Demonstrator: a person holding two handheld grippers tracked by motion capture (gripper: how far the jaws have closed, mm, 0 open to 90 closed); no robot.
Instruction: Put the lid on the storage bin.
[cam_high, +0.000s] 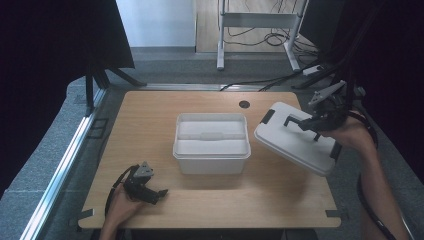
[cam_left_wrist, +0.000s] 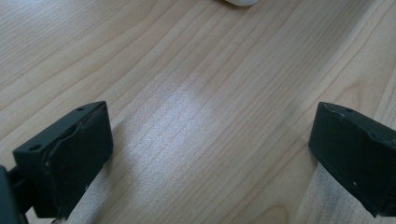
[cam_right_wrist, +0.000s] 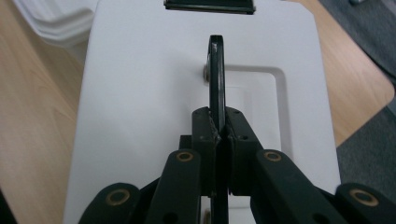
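Note:
A white storage box (cam_high: 211, 142) stands uncovered in the middle of the wooden table (cam_high: 150, 115). Its white lid (cam_high: 295, 142) hangs tilted in the air to the right of the box, lifted by its black handle (cam_right_wrist: 217, 74). My right gripper (cam_high: 320, 122) is shut on that handle, and the jaws clamp it edge-on (cam_right_wrist: 219, 133). A black latch (cam_right_wrist: 209, 4) shows at the lid's far end. My left gripper (cam_high: 150, 192) rests low near the table's front left, open, with bare wood between its jaws (cam_left_wrist: 210, 154).
A round cable hole (cam_high: 244, 104) sits in the table behind the box. Beyond the table stand a white frame with loose cables (cam_high: 260, 22) and dark curtains on both sides. A metal rail (cam_high: 65, 165) runs along the left.

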